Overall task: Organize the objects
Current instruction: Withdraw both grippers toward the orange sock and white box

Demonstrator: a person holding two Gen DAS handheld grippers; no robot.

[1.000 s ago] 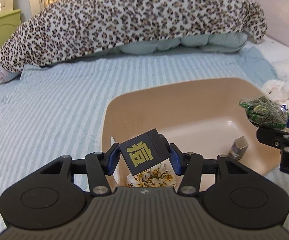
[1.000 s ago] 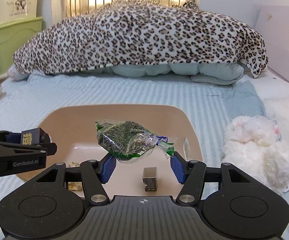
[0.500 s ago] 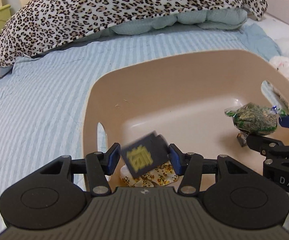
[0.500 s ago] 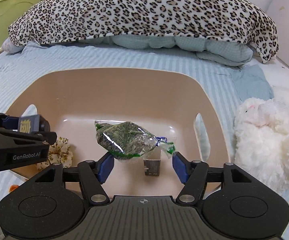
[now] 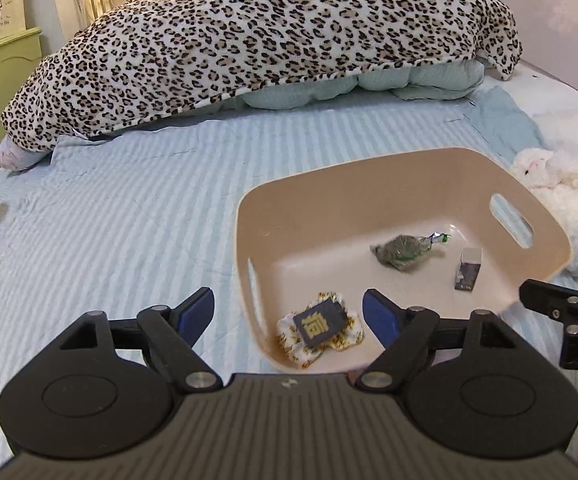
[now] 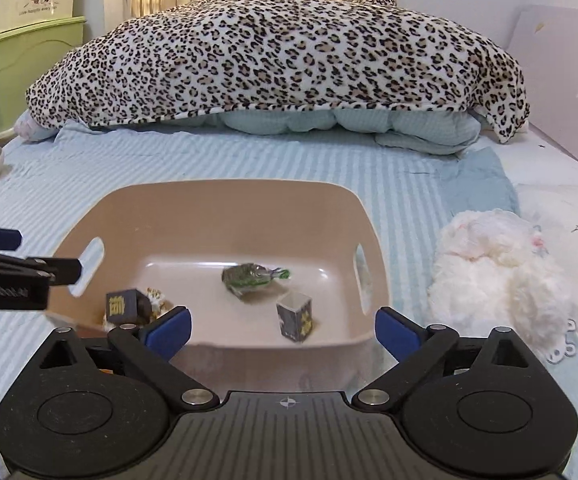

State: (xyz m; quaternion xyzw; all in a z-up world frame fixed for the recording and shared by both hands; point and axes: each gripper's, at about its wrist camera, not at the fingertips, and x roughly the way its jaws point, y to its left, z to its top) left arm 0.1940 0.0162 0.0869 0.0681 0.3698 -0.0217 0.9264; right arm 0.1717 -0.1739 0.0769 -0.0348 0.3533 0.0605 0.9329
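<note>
**Left wrist view: both tools empty over the filled bin**

The left hand-held gripper [image 5: 287, 315] stands with its blue pads spread wide and nothing between them, above the near left edge of the beige bin [image 5: 329, 184]. The bin sits on the striped bed [image 5: 109, 220]. Inside it, the dark cube [image 5: 320, 323] with a gold character lies on a floral cloth [image 5: 351, 334] in the near left corner. The green packet [image 5: 403, 247] lies near the middle of the floor, and a small carton [image 5: 468, 269] stands to its right, apart from it.

From the right wrist, the right hand-held gripper [image 6: 283, 330] is likewise spread apart and empty, at the bin's near rim [image 6: 273, 346]. The cube [image 6: 122, 307], packet [image 6: 251, 275] and carton [image 6: 295, 317] show inside. A white plush toy [image 6: 497, 272] lies on the bed just right of the bin. A leopard blanket [image 6: 281, 52] is heaped at the far end.
</note>
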